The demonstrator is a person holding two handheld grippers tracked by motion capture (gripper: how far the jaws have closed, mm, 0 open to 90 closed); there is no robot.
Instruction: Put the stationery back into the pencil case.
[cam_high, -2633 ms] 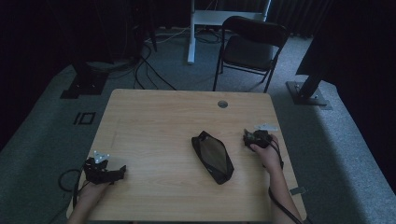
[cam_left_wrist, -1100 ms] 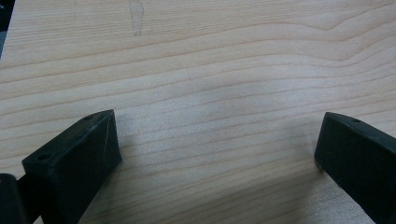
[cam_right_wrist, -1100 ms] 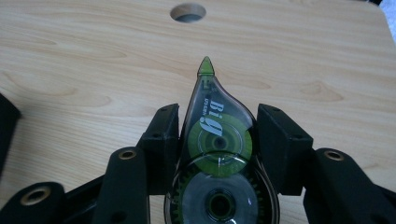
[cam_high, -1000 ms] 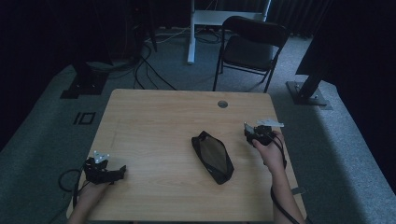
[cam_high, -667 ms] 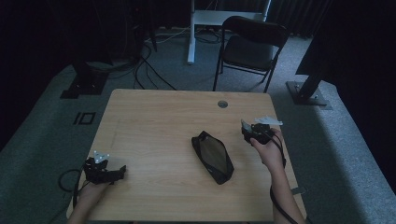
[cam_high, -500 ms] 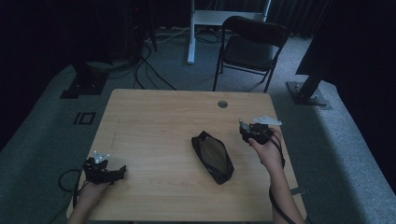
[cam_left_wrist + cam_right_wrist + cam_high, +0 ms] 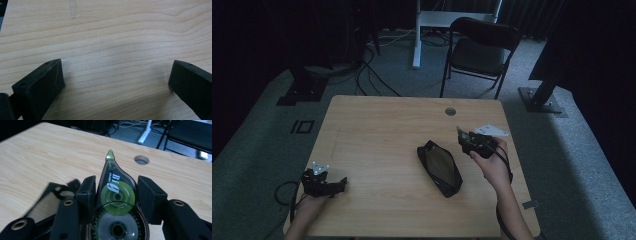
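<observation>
My right claw [image 7: 113,192] is clamped on the green correction tape dispenser [image 7: 116,202], held above the bench [image 7: 377,135] beside the black pouch [image 7: 440,167]. My left claw [image 7: 117,77] rests wide open on bare wood

Wooden table [image 7: 377,130] with round grommet hole [image 7: 450,111], black folding chair [image 7: 479,50], floor cables [image 7: 377,75]
</observation>
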